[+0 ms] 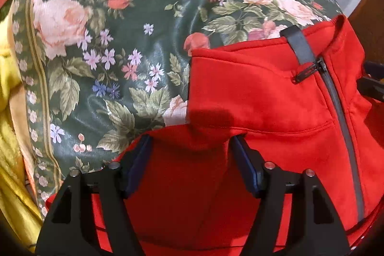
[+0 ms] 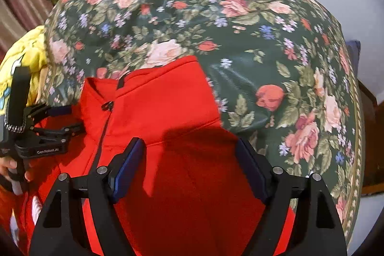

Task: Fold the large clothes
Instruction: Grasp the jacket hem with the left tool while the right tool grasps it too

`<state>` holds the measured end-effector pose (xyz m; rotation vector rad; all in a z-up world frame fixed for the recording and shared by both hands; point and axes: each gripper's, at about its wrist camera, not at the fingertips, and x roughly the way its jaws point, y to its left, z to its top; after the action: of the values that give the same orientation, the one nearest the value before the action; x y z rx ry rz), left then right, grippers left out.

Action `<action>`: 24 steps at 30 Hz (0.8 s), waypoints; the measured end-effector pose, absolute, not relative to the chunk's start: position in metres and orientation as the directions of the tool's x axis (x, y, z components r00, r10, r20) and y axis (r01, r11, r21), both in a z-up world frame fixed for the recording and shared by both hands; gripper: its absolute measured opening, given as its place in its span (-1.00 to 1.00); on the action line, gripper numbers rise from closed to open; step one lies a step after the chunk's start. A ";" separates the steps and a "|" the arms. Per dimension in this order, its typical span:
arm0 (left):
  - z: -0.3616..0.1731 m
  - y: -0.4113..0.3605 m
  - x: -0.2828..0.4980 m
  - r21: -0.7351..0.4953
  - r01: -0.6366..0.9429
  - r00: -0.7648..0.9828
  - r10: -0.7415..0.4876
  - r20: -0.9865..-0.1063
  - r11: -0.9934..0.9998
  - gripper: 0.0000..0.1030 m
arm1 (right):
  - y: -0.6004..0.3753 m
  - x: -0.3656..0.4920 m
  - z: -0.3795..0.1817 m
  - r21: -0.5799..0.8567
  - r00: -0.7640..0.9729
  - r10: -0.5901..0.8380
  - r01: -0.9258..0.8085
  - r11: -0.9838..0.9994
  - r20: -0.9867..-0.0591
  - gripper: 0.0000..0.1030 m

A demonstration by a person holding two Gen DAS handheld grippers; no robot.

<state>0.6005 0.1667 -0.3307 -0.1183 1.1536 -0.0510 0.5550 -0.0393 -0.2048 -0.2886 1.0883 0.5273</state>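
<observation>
Closest to both cameras, red fabric fills the gap between spread fingers: the left gripper [image 1: 192, 148] is held wide apart over the red jacket [image 1: 264, 97], and the right gripper [image 2: 190, 150] is spread just as wide over the same cloth, nothing being pinched by either. Seen from the right wrist, the left gripper is carried low at the jacket's left side, a hand [image 2: 9, 166] wrapped round its grip. Further on, the jacket's grey zipper [image 1: 336, 107] and collar are seen lying flat on the floral tablecloth [image 1: 115, 40]. Beyond the table edge, a yellow blanket [image 1: 9, 136] is bunched.
</observation>
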 end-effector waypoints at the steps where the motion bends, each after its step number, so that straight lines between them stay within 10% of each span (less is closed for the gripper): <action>1: -0.330 0.165 0.600 -0.139 -0.015 0.407 -0.121 -0.905 0.990 -0.11 | -0.038 0.552 -0.205 0.040 0.354 0.277 -0.552 0.833 -0.893 0.43; 6: -0.328 0.150 0.593 -0.159 -0.011 0.422 -0.139 -0.896 0.987 -0.93 | -0.029 0.540 -0.199 -0.002 0.377 0.276 -0.592 0.806 -0.884 -0.31; 9: -0.319 0.136 0.586 -0.113 0.006 0.427 -0.105 -0.898 0.994 -1.00 | -0.030 0.537 -0.192 0.017 0.369 0.297 -0.602 0.798 -0.881 -0.75; 24: -0.175 0.154 0.477 -0.103 0.072 0.601 -0.125 -0.790 0.992 -1.00 | -0.053 0.438 -0.111 0.103 0.391 0.456 -0.658 0.746 -0.800 -0.85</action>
<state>0.4772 0.1543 -0.1751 -0.0628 0.9196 -0.1141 0.4383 -0.0530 -0.1112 -0.2465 0.9279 0.7163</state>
